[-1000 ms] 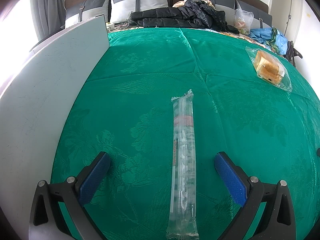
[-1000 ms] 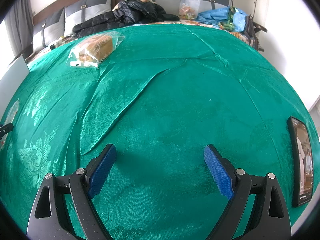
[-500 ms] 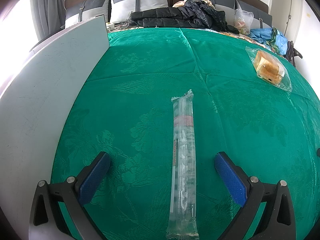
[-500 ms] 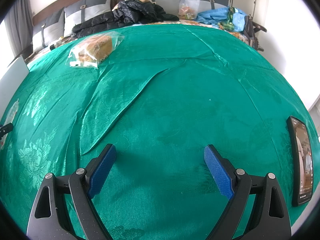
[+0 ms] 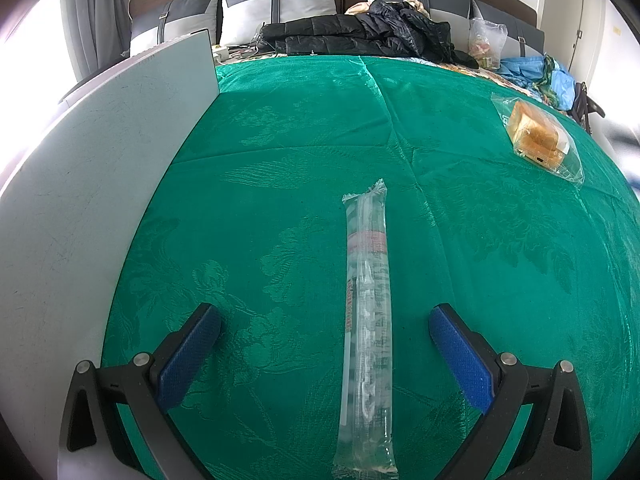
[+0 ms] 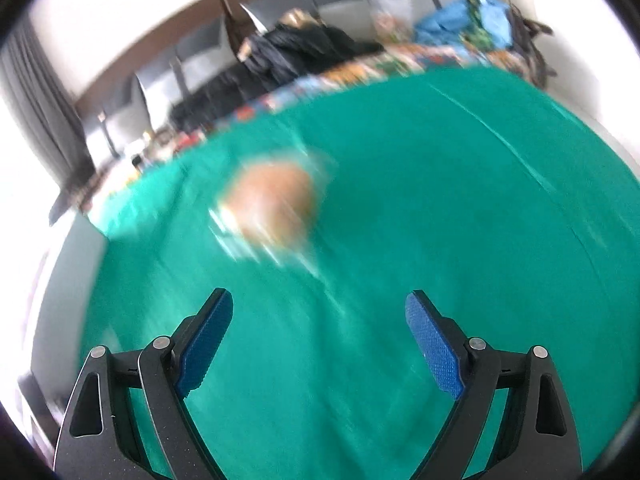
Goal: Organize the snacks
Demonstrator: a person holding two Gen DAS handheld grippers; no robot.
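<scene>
Motion was the news on my right side: my right hand-held gripper [image 6: 319, 312] had swung toward the bagged bread [image 6: 272, 210], and its whole view smeared with the speed of it. A second before, that view was sharp and the bread sat far off to the upper left on the green cloth [image 6: 460, 208]; now it lay almost straight ahead, beyond the fingertips but not yet between them. Its jaws stood wide apart with nothing in them, as they had before. I judged this to be the start of the reach for the bread, the first real move of the sorting.

My left hand-held gripper [image 5: 325, 320] had not shifted at all. Its jaws were spread wide, empty, and the long clear snack sleeve [image 5: 366, 320] lay lengthwise between the fingers on the cloth, touched by neither, exactly where it had been in the earlier views. From that side the bread rested well apart on the right of the bed, and the grey board [image 5: 92, 184] stood along the left edge, unchanged. Blur kept me from telling how near the bread really was.
</scene>
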